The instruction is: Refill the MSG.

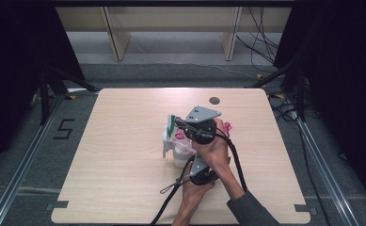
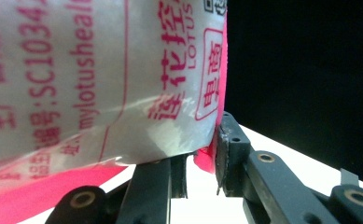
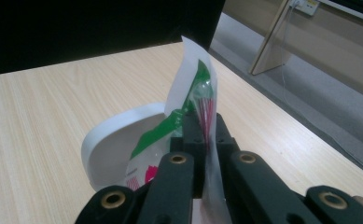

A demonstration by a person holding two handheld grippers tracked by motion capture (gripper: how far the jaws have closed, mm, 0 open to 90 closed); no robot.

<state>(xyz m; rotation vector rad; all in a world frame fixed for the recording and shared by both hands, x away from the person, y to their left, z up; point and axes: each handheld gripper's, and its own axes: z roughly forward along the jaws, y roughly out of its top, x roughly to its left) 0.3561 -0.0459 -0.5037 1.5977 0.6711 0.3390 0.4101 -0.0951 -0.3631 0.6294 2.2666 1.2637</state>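
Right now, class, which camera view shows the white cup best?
The right gripper view: the white cup shows its open rim beside the pinched packet. The high view shows it small, half hidden by the grippers; the left gripper view gives packet print instead.

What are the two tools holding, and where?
Both pinch a plastic packet. The right tool grips its thin upper edge above the white cup; the left tool clamps its pink bottom edge.
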